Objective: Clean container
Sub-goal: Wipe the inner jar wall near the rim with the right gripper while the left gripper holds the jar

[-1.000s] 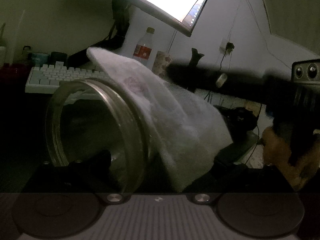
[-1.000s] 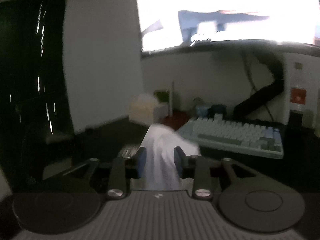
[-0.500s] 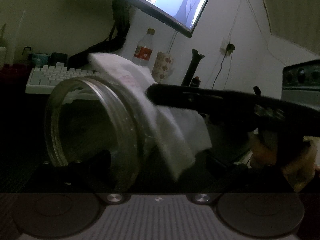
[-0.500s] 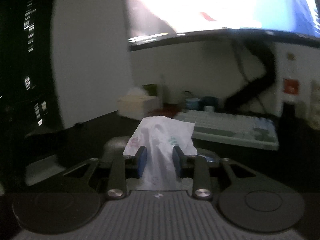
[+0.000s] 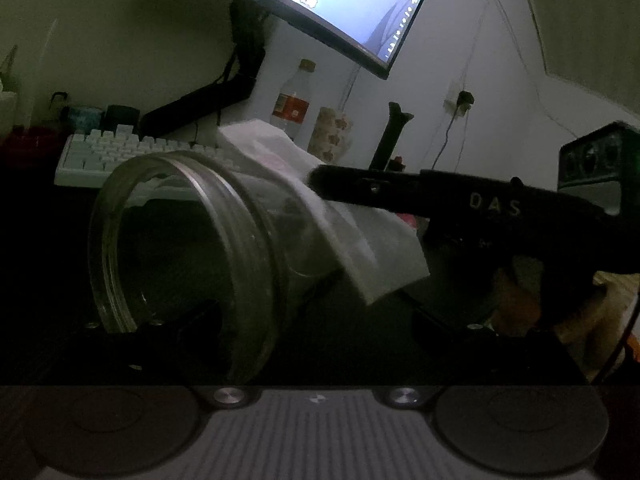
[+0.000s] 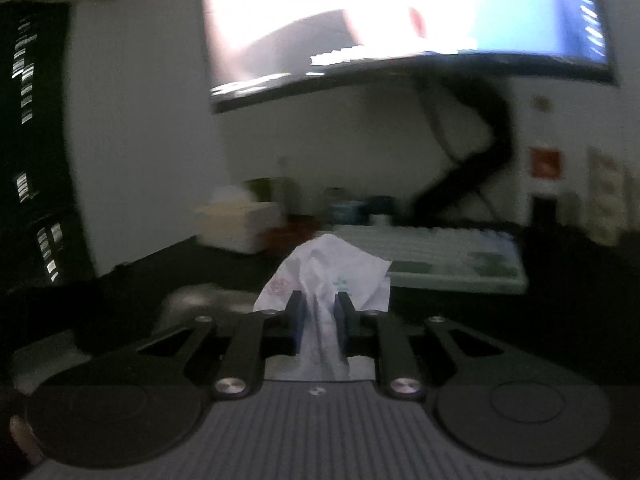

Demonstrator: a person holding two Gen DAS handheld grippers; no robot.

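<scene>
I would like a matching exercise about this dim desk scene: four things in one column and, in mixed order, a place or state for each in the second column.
Things:
1. glass jar
2. tissue
3. keyboard
4. plastic bottle

Places or states:
A. upright, below the monitor's corner
B. between the right gripper's closing fingers
C. on its side, at the left gripper
D. flat on the desk behind the jar

Pairs: 1-C, 2-B, 3-D, 4-A

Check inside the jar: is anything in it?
The jar looks empty through its open mouth. The tissue lies against its outer wall, hiding what lies behind; the jar's base is too dark to tell.
</scene>
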